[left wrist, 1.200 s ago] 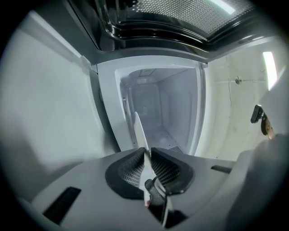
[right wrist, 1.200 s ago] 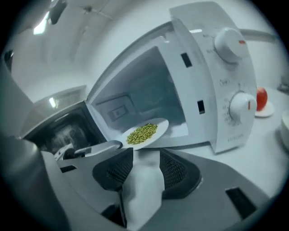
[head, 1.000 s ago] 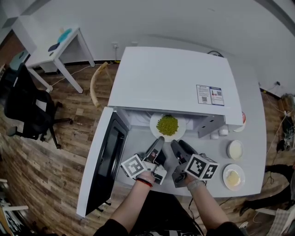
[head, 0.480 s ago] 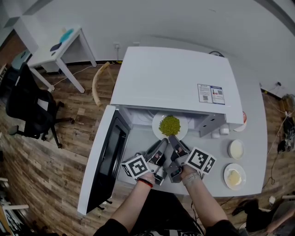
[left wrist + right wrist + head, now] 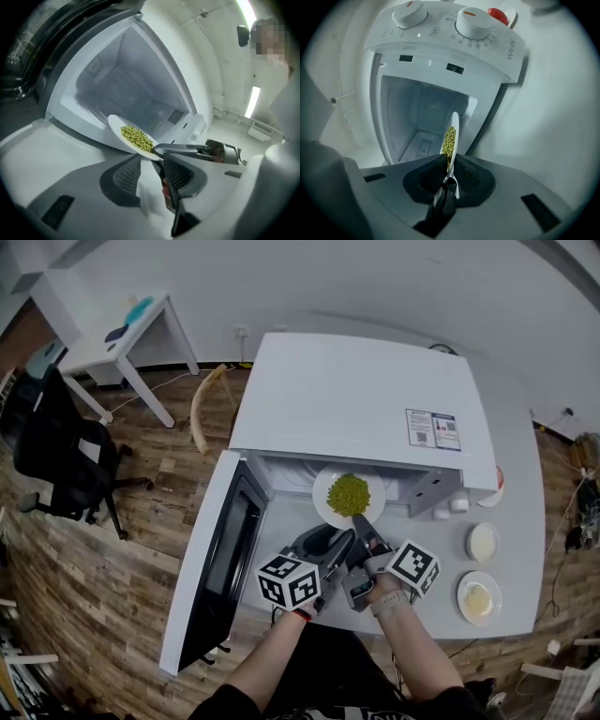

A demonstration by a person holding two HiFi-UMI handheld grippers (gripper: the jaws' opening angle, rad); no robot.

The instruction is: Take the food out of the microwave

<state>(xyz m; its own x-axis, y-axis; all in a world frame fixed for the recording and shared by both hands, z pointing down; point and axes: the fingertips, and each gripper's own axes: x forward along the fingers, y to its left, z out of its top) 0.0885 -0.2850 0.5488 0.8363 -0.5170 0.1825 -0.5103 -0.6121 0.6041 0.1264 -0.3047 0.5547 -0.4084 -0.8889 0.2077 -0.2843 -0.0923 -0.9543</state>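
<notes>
Head view: the white microwave [image 5: 356,409] stands on the desk [image 5: 516,512] with its door [image 5: 217,563] swung open. The plate [image 5: 323,504] of green peas [image 5: 349,493] is at the cavity's mouth. My left gripper [image 5: 330,545] and right gripper [image 5: 364,532] meet at its near rim.

Left gripper view: my jaws have just opened and stand apart, pressing nothing, with the plate [image 5: 116,125] just ahead.

Right gripper view: my jaws have just closed on the plate's [image 5: 454,124] rim, seen edge-on.

Just now: right gripper [image 5: 449,166] closed on plate [image 5: 322,501] rim; left gripper [image 5: 151,161] jaws opened.
</notes>
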